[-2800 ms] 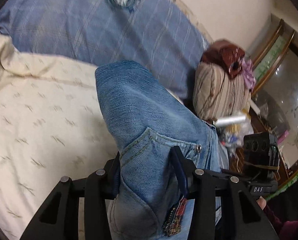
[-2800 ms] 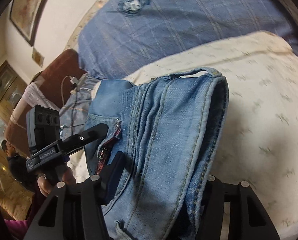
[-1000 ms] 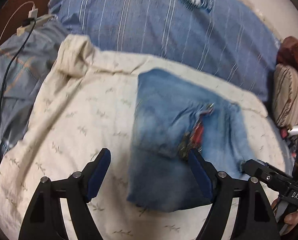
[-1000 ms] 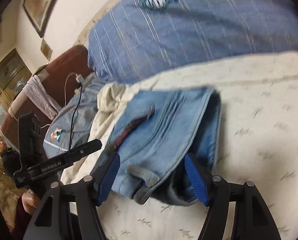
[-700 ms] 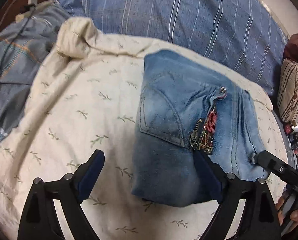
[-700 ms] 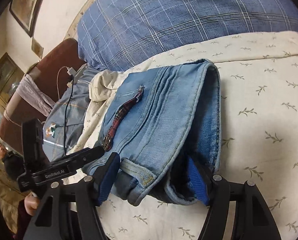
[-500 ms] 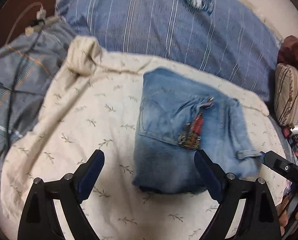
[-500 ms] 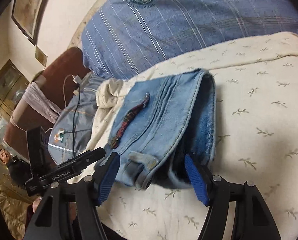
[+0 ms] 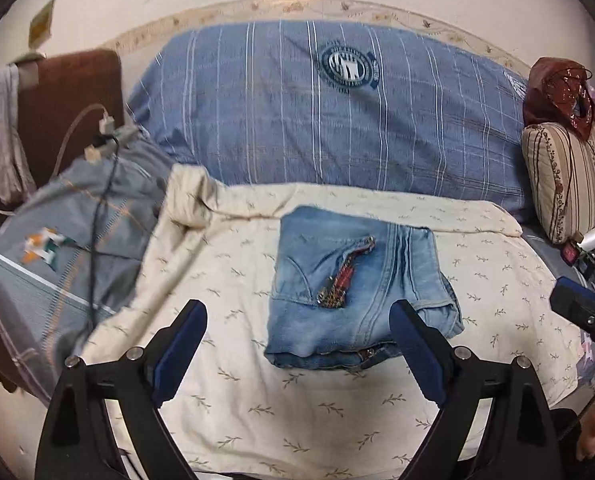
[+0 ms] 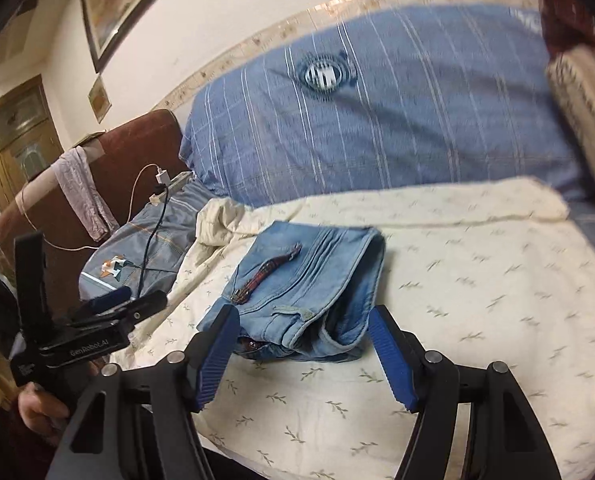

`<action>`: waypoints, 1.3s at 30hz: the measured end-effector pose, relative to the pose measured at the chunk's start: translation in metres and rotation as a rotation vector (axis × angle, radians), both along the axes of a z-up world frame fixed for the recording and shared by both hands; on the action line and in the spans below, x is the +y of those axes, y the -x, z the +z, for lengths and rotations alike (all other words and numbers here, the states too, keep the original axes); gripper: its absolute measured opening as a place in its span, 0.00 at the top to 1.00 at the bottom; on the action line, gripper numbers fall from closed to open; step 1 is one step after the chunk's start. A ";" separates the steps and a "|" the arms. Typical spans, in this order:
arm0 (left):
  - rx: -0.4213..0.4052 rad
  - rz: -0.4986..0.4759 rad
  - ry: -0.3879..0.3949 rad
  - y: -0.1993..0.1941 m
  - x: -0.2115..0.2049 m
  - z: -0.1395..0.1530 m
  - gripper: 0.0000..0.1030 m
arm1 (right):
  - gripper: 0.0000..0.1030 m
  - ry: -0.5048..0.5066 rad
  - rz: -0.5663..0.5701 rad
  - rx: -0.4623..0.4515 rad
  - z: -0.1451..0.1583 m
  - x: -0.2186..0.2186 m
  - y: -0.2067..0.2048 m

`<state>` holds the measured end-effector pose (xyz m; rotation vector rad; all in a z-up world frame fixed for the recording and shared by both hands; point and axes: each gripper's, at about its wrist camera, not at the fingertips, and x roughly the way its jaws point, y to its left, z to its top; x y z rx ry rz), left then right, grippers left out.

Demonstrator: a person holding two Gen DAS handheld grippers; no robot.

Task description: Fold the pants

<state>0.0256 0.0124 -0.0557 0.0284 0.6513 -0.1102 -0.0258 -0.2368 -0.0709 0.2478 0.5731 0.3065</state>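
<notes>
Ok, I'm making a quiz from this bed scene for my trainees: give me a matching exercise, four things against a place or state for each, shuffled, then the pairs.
Things:
1. folded jeans
2. blue striped pillow
3. black cable
4. left tool

Places or states:
A. propped against the wall at the back of the bed
B. open, holding nothing
C. lying on the cream leaf-print sheet
D. trailing over the grey bedding at the sheet's left

Pairs: 1-C, 2-A, 3-D, 4-B
</notes>
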 end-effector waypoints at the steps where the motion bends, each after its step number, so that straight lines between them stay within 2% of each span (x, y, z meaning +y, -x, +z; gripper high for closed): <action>1: -0.012 0.006 -0.012 0.003 0.000 0.004 0.08 | 0.31 0.008 -0.007 -0.011 0.005 0.000 0.005; 7: -0.060 0.055 -0.068 0.018 0.002 0.019 0.06 | 0.31 0.058 -0.037 -0.055 0.022 0.004 0.026; 11: -0.079 0.080 -0.075 0.024 0.003 0.025 0.06 | 0.31 0.067 -0.038 -0.082 0.028 0.005 0.036; 19: -0.179 0.113 -0.131 0.039 -0.008 0.046 0.02 | 0.31 0.053 -0.071 -0.134 0.035 -0.003 0.052; 23: -0.185 0.092 -0.122 0.041 -0.011 0.051 0.02 | 0.31 0.048 -0.082 -0.142 0.036 -0.006 0.053; 29: -0.189 0.069 -0.068 0.047 -0.009 0.057 0.02 | 0.30 0.064 -0.063 -0.145 0.034 0.000 0.052; 39: -0.181 0.040 -0.081 0.050 -0.013 0.055 0.02 | 0.30 0.080 -0.043 -0.135 0.030 0.008 0.051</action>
